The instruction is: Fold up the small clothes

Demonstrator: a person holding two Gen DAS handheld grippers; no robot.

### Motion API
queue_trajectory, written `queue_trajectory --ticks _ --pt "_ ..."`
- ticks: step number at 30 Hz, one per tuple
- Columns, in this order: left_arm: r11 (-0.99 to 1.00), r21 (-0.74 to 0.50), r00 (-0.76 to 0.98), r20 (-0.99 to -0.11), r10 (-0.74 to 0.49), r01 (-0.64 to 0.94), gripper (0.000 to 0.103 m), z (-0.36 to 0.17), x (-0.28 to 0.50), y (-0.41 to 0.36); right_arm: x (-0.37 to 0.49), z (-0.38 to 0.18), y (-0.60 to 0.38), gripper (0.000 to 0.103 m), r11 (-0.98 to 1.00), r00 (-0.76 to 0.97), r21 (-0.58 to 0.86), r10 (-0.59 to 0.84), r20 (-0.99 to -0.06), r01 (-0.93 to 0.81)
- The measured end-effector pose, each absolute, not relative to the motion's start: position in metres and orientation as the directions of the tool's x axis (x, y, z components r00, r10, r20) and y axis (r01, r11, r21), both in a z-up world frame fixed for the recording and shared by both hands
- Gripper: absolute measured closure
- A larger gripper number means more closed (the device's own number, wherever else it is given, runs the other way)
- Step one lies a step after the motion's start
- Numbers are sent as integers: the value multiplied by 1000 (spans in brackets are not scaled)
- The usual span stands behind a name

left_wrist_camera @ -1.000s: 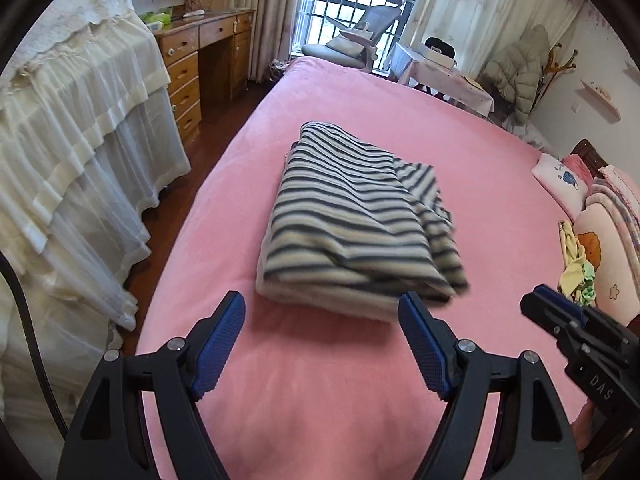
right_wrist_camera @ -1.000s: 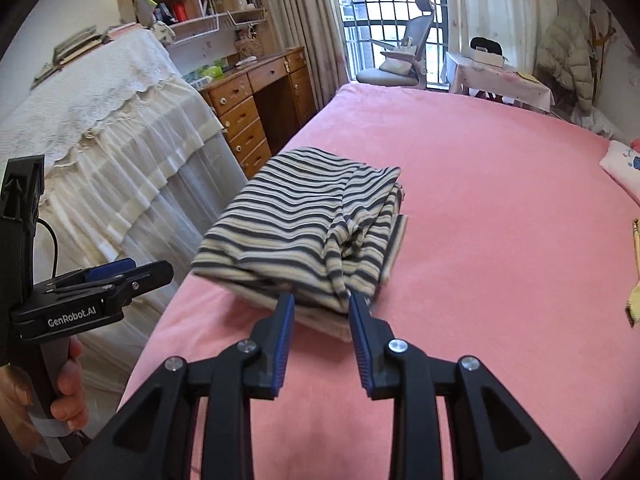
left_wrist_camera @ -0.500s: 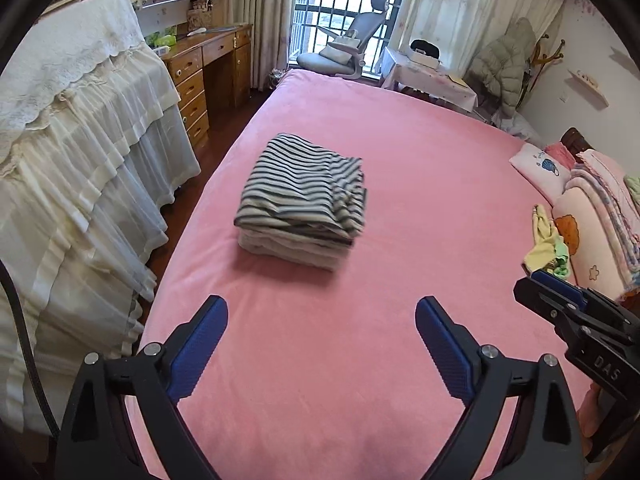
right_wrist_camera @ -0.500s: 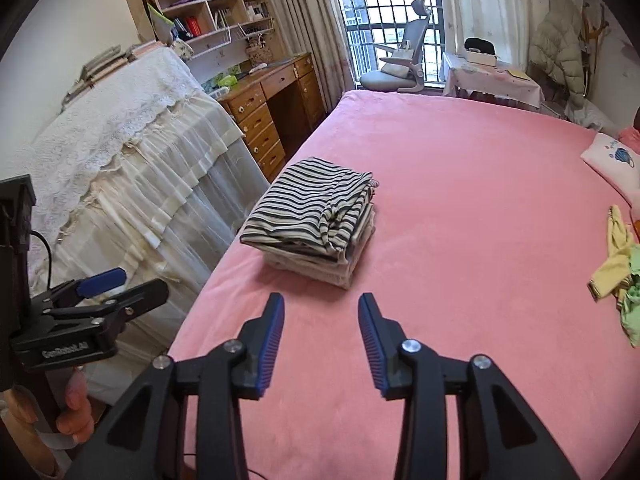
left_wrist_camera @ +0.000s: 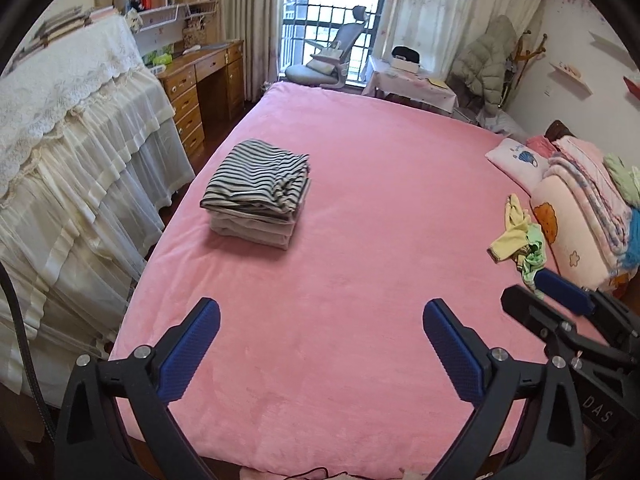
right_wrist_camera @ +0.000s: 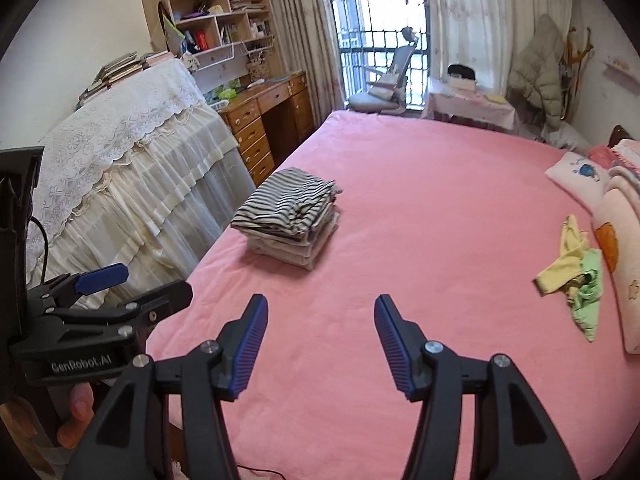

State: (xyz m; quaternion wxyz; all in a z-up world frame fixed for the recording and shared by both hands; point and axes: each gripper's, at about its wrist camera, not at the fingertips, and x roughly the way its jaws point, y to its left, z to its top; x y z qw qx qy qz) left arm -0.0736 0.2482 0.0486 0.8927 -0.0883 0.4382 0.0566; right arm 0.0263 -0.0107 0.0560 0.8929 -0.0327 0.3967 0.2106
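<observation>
A bedroom with a wide pink bed is before me, and daylight comes from a barred window behind it. My left tongs hang over the near part of the bed with the jaws far apart and still opening, and there is nothing between them. My right tongs are also over the near bed, the jaws about half apart and opening, with only pink cover between them. In the right view I see the left tongs at the left edge, and some fingers of the hand that carries them.

Farther out, near the left side of the bed, the pile of folded clothes lies flat, with a striped piece on top and pale pieces under it. It is well apart from both tongs. At the right side of the bed, a loose yellow and green cloth lies just beside the pillows. A wooden desk stands beyond the bed on the left.
</observation>
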Motion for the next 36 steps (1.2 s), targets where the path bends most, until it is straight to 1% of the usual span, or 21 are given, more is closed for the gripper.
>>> queue_trajectory --ticks 6,13,24,36 --pt "983 -61 620 -782 62 -175 1 47 -88 192 12 55 -51 46 936 660 24 266 -703 -351" --pt "983 -55 578 -814 57 -174 1 31 -91 145 4 39 -85 46 957 656 -14 188 -731 -291" --pt "993 -21 519 -854 44 -118 1 12 -76 117 6 10 -125 46 989 562 29 107 -820 -147" --pt "996 -20 529 -848 30 -88 1 10 -64 119 9 8 -133 46 995 551 26 76 -831 -98"
